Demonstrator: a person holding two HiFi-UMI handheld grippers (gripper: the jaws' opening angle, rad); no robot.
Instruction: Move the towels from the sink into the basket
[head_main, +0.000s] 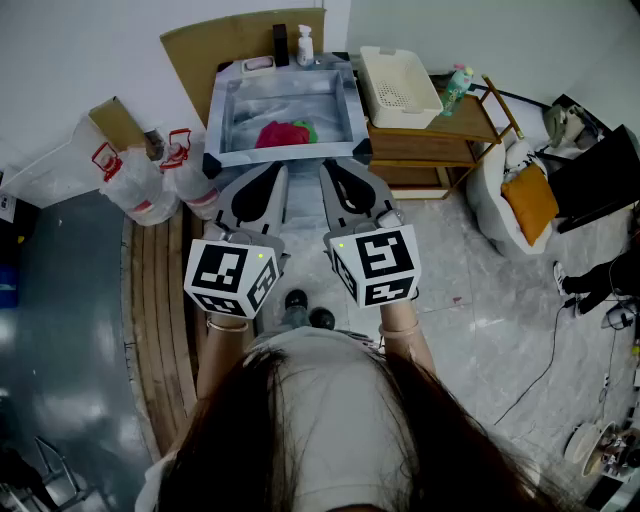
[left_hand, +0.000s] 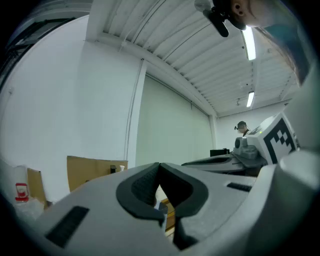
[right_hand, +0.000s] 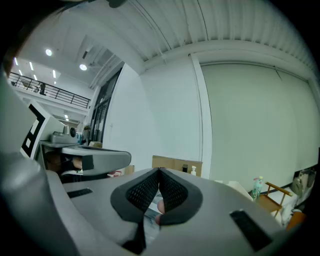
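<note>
Before me, the sink (head_main: 225, 110) holds red and green towels (head_main: 283, 133). The basket (head_main: 430, 100) stands on the wooden shelf (head_main: 472, 124) beside it.

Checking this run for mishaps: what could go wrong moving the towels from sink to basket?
The red towel and green towel lie bunched together in the grey square sink; grabbing one may drag out the other.
Both the left gripper and right gripper are shut; unopened, they would only push cloth.
A green bottle stands beside the white plastic basket; a swing might knock it.
</note>
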